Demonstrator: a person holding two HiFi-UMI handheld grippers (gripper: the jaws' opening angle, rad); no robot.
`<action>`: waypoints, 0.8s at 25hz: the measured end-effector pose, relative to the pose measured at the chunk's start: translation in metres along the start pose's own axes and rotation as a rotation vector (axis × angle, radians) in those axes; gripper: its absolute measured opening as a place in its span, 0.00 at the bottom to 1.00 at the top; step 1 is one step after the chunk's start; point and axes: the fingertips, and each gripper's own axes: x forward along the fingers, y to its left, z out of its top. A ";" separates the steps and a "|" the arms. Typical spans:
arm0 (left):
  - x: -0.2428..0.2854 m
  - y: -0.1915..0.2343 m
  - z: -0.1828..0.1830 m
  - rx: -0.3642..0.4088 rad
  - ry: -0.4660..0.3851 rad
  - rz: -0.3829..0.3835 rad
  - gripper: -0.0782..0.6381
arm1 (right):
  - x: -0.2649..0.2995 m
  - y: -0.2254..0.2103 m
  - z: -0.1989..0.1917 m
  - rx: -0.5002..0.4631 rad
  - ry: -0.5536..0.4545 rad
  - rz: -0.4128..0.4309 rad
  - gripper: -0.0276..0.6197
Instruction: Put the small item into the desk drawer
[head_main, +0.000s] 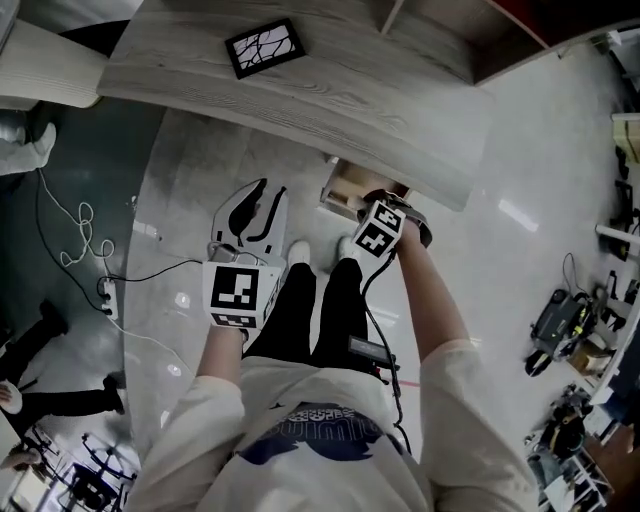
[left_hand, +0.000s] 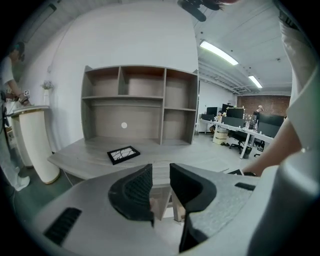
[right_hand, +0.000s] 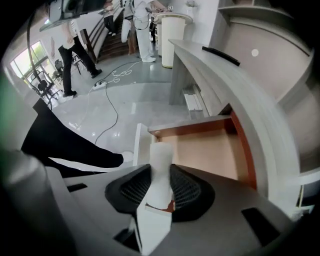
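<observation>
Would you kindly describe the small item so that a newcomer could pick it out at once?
Find the grey desk; an open drawer with a tan inside sticks out beneath its edge. Right above it the right gripper pinches the small item: a slim white piece, the only pale thing between its black jaws.

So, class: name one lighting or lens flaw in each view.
Head view: glare patches on the glossy floor; the desk edge bows. Left gripper view: ceiling lights blow out, corners darken. Right gripper view: the near white item looks soft.
</observation>
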 end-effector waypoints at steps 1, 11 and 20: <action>0.006 0.003 -0.010 -0.012 0.017 -0.008 0.25 | 0.008 -0.002 0.000 0.010 0.005 0.004 0.23; 0.043 0.029 -0.071 -0.066 0.119 -0.022 0.25 | 0.064 -0.013 0.001 -0.022 0.051 0.026 0.23; 0.048 0.046 -0.083 -0.078 0.135 0.000 0.25 | 0.088 -0.018 -0.007 -0.028 0.107 0.026 0.23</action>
